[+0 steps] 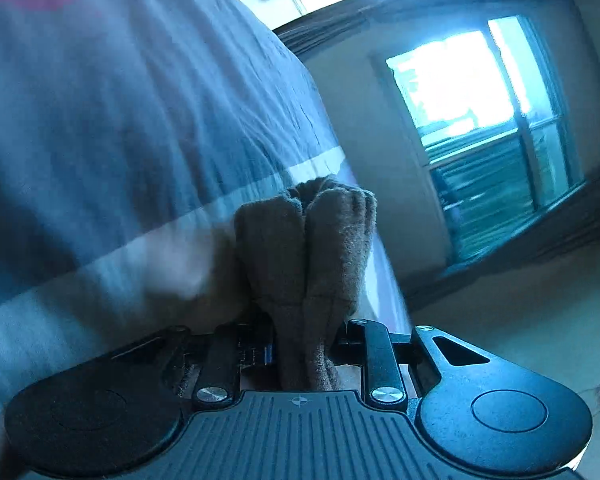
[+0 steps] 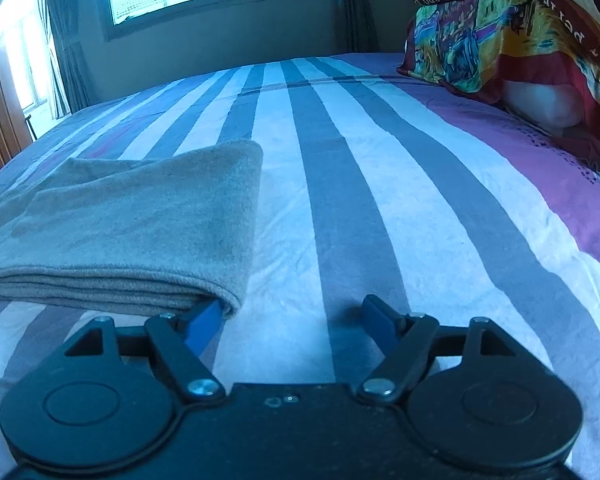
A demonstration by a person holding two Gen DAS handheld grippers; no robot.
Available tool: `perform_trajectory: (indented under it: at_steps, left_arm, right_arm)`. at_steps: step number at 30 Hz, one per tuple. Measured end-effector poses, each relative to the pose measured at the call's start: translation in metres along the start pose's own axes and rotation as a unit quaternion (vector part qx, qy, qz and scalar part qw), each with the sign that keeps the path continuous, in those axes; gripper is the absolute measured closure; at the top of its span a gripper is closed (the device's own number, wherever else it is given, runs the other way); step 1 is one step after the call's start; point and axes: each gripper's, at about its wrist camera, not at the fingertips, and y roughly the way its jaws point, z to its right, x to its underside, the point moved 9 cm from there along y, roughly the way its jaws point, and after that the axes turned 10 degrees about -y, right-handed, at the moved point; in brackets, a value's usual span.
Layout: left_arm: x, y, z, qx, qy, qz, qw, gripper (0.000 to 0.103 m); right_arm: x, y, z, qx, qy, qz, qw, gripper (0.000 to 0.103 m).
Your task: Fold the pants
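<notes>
**Kid:** Brown soft cloth is squished in the left gripper (image 1: 305, 344)! Is that the fuzzy grey-brown pants (image 1: 306, 236)?

**Helper:** I think so. Its jaws are pinched tight on a bunch of it, next to the edge of the big bed with the blue, white and purple striped cover (image 1: 120, 120).

**Kid:** And on the right side?

**Helper:** There the pants (image 2: 140, 224) lie on the striped cover (image 2: 380, 208) in a flat stack of layers. The right gripper (image 2: 296, 320) has its jaws wide apart and holds nothing. One blue finger (image 2: 204, 320) touches the stack's near corner.

**Kid:** So are we done?

**Helper:** Almost, I guess. The folding looks nearly finished. Next, the left one should lay its bunch down flat, and the right one could press the stack smooth.

**Kid:** Gently, so it stays neat!
</notes>
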Motion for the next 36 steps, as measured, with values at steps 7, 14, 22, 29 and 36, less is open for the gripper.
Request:
perform_trajectory:
  at_steps: [7,14,22,29,36]
  left_arm:
    - [0.000,-0.008,0.044,0.005,0.056,-0.006,0.9984,0.082]
    - [0.037,-0.010,0.156,0.052,0.153,-0.025,0.9866,0.083]
    - [0.161,0.027,0.281,0.115,0.278,-0.126,0.9454,0.084]
    - [0.311,0.068,0.299,0.098,0.362,-0.249,0.8930,0.084]
    - [0.431,0.082,0.230,0.023,0.456,-0.327,0.8275,0.080]
  right_arm:
    - [-0.009,-0.014,0.016,-0.013,0.024,0.039,0.999,0.029]
    - [-0.012,-0.038,0.069,-0.009,0.070,0.091,0.993,0.033]
    - [0.016,-0.048,0.147,0.057,0.121,0.099,0.986,0.032]
    - [0.030,-0.061,0.183,0.042,0.221,0.125,0.966,0.030]
    - [0.032,-0.058,0.189,0.026,0.239,0.128,0.962,0.030]
